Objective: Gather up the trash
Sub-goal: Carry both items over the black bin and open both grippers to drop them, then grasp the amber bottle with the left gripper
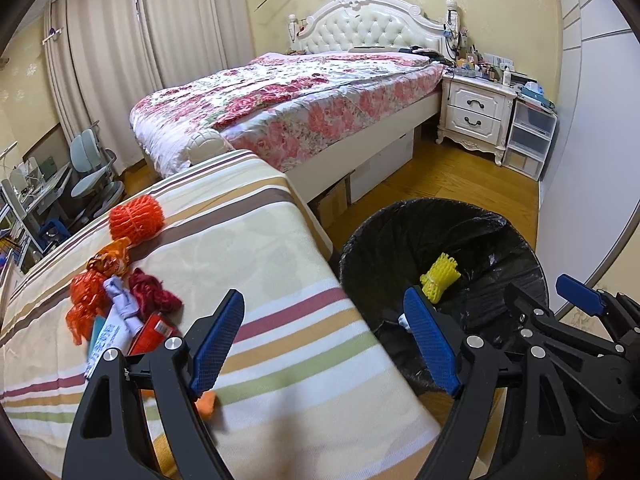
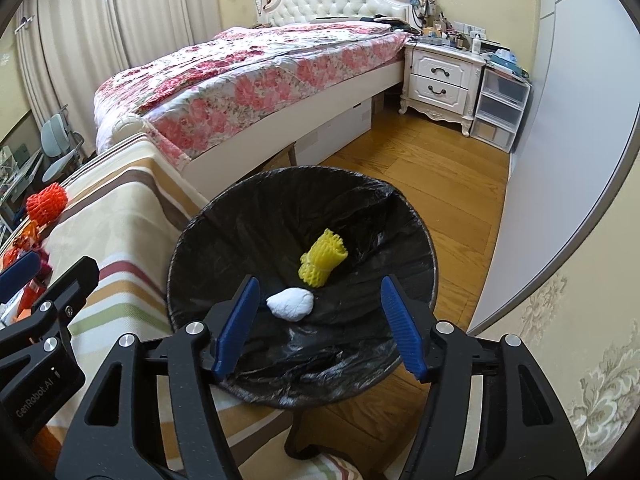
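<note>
Both tongs stand wide with nothing between their blue pads: the right gripper (image 2: 320, 322) over the black-lined bin (image 2: 208, 216), the left gripper (image 1: 324, 344) at the striped cloth's (image 1: 280, 264) edge. The bin holds two pieces: one yellow foam net (image 2: 323, 259), one white wad (image 2: 291, 304). One orange foam net (image 1: 136, 219) and several wrappers (image 1: 120, 304) lie on the cloth.

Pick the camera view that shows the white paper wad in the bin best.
The right wrist view: the white wad lies in full sight on the black bin liner. In the left wrist view only a sliver peeks from behind a blue pad.
</note>
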A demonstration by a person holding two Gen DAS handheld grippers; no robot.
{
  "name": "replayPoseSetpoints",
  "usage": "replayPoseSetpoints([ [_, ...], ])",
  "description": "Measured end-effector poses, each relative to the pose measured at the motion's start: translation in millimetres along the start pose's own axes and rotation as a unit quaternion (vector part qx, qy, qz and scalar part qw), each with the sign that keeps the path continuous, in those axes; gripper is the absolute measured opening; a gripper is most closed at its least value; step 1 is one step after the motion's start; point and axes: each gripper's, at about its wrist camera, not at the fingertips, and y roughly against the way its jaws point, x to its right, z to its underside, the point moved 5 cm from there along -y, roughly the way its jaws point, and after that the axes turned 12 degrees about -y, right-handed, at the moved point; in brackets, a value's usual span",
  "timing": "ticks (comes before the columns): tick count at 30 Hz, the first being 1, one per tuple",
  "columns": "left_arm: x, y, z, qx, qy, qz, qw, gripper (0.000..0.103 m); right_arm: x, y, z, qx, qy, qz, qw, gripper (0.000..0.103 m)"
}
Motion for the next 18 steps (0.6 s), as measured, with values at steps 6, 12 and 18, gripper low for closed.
replayPoseSetpoints([
  [6, -13, 19, 19, -0.001, 0.006, -0.012, 0.9999, 0.079, -12, 16, 20, -0.005, 0.018, -0.01, 1.0, 0.064],
  [12, -32, 36, 40, -0.004, 0.018, -0.027, 0.9995, 0.079, -22, 31, 39, -0.013, 0.027, -0.027, 0.999, 0.064],
  [18, -55, 49, 66, -0.013, 0.036, -0.049, 0.9981, 0.079, -35, 41, 58, -0.019, 0.043, -0.044, 0.998, 0.064],
])
